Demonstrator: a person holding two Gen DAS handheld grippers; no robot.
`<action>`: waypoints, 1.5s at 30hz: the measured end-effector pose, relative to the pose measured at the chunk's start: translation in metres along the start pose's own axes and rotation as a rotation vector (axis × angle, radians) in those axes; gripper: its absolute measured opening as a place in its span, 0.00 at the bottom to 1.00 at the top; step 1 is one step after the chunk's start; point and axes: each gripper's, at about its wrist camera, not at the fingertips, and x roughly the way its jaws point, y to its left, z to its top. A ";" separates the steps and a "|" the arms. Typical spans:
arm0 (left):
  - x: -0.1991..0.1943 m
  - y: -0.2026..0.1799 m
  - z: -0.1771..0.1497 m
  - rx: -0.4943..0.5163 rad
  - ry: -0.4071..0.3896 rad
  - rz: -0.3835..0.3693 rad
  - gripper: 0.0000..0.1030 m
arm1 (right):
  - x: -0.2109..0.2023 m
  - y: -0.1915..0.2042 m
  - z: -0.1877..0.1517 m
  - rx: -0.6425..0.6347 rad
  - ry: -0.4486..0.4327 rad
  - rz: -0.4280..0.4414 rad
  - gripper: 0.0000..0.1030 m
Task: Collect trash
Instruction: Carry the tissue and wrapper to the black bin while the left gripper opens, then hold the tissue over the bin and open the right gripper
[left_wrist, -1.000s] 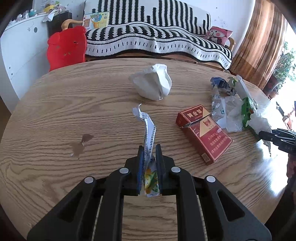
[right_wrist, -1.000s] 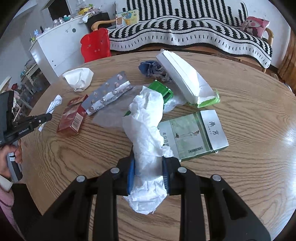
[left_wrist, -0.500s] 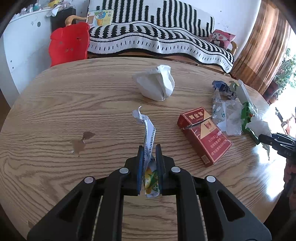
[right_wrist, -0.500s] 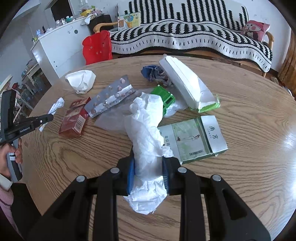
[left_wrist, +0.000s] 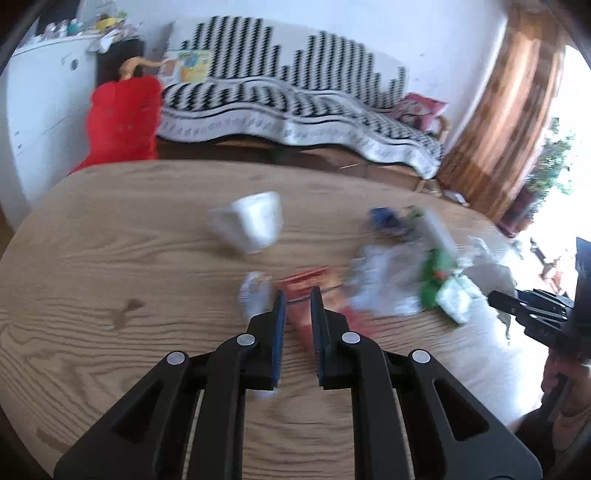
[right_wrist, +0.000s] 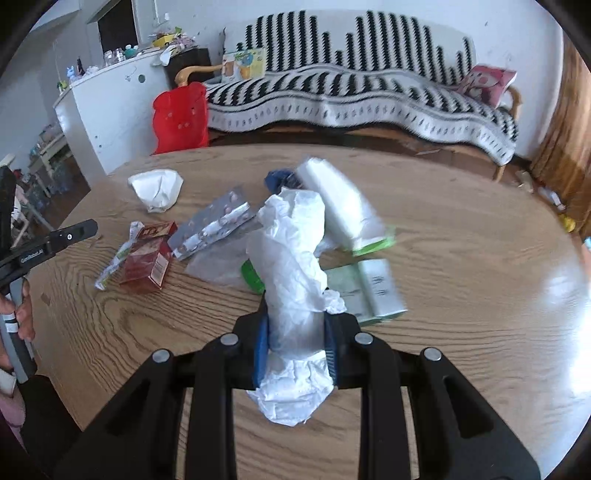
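My right gripper (right_wrist: 295, 332) is shut on a crumpled white paper towel (right_wrist: 291, 258), held above the round wooden table (right_wrist: 480, 258). My left gripper (left_wrist: 297, 314) has its jaws nearly together, and only the red cigarette pack (left_wrist: 306, 284) and wood show in the narrow gap. The thin printed wrapper strip (right_wrist: 118, 254) is outside the jaws, beside the red cigarette pack (right_wrist: 147, 258). In the blurred left wrist view the wrapper strip (left_wrist: 255, 295) shows left of the fingers. The left gripper (right_wrist: 90, 226) reaches in from the left edge.
On the table lie a crumpled white tissue (right_wrist: 157, 186), a pill blister sheet (right_wrist: 218, 225), clear plastic film (right_wrist: 218, 266), a white tissue pack (right_wrist: 343, 210), a green-and-white cigarette box (right_wrist: 365, 291) and a blue wrapper (right_wrist: 277, 177). Beyond stand a red chair (right_wrist: 181, 122) and a striped sofa (right_wrist: 351, 99).
Both grippers have risen and tilted up. The wrapper strip has slipped out of the left gripper and is now beside the red pack. The right gripper still holds the paper towel.
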 end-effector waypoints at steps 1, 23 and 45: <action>-0.002 -0.014 0.002 0.020 0.003 -0.018 0.11 | -0.008 -0.003 0.001 0.011 -0.003 -0.004 0.24; 0.016 -0.480 -0.171 0.673 0.400 -0.575 0.11 | -0.196 -0.213 -0.314 0.508 0.085 -0.200 0.24; 0.068 -0.514 -0.246 0.801 0.577 -0.511 0.11 | -0.141 -0.238 -0.383 0.663 0.167 -0.087 0.25</action>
